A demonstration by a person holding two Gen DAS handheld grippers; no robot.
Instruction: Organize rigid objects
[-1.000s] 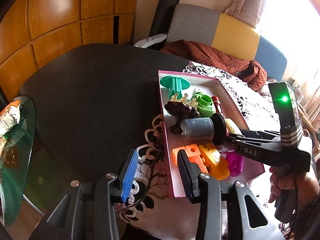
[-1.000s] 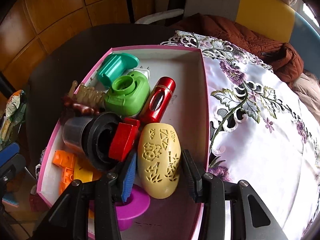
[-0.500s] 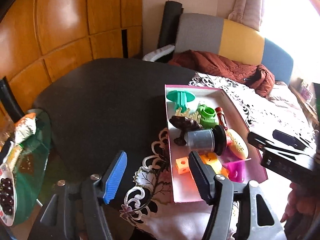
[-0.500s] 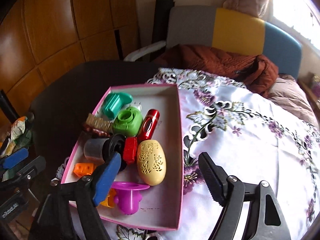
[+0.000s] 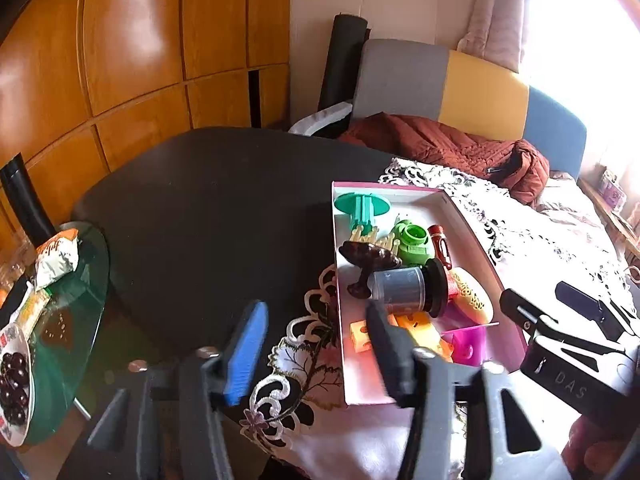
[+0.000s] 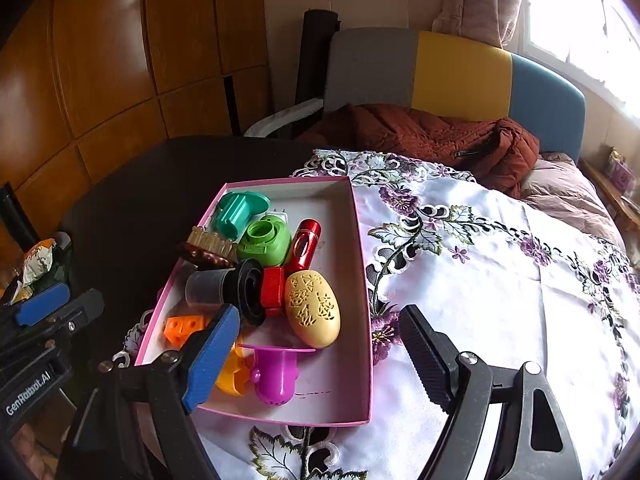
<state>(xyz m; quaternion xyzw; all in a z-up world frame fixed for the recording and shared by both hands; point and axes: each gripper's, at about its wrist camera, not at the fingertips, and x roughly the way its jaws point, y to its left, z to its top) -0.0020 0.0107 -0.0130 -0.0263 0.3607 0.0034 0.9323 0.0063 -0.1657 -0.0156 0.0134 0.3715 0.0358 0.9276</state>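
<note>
A pink-rimmed box (image 6: 362, 280) sits on the embroidered white cloth (image 6: 480, 280) and holds several rigid objects: a yellow perforated egg (image 6: 313, 308), a red tube (image 6: 306, 240), a green round piece (image 6: 265, 242), a teal flanged piece (image 6: 236, 210), a grey-and-black cup (image 6: 224, 288) and a magenta funnel (image 6: 276, 376). The box also shows in the left wrist view (image 5: 508, 292). My right gripper (image 6: 316, 356) is open and empty, above the box's near end. My left gripper (image 5: 316, 344) is open and empty, over the cloth's lace edge left of the box.
A dark round table (image 5: 208, 208) lies under the cloth. A glass side table (image 5: 76, 320) at far left carries a snack bag (image 5: 56, 258) and a bowl of dark fruit (image 5: 14, 380). A rust-brown jacket (image 6: 424, 136) lies on the multicoloured sofa (image 6: 460, 72) behind.
Both grippers have pulled back and up from the box and opened wider. The yellow egg that sat between my right fingers now lies free in the box.
</note>
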